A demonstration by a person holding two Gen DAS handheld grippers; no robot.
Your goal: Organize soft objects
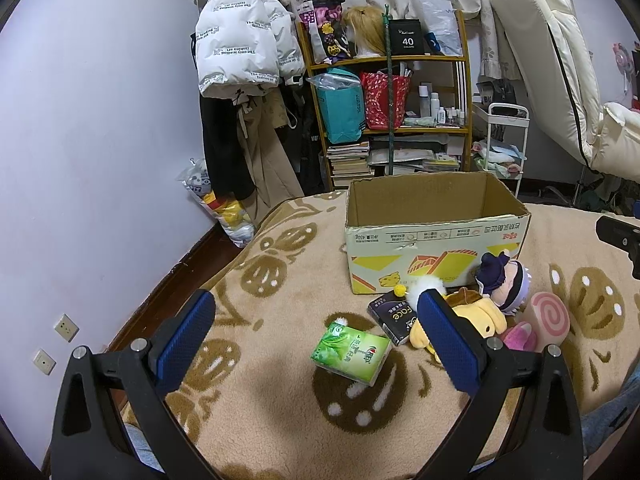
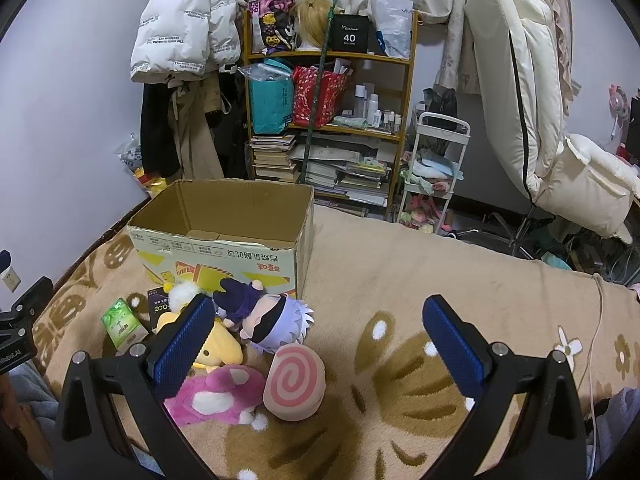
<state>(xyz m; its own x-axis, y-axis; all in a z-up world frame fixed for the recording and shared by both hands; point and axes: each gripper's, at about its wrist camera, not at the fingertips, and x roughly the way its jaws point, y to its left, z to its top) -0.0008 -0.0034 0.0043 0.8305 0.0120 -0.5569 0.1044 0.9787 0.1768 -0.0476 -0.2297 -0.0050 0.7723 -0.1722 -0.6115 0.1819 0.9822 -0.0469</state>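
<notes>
Both tongs, left [image 1: 316, 338] and right [image 2: 318, 338], gape empty. We judge the swirl plush [image 2: 294, 386], lower centre, light and squashy; pinch across its middle.

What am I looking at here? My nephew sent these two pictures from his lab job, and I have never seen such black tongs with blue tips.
Those are two hand-held grippers, each with a camera looking along its jaws. One picture is from the left gripper, the other from the right gripper. Both stand open and hold nothing. On the blanket lie a green tissue pack, a dark box, a yellow plush, a doll, a pink plush and a swirl cushion, in front of an open cardboard box.
</notes>
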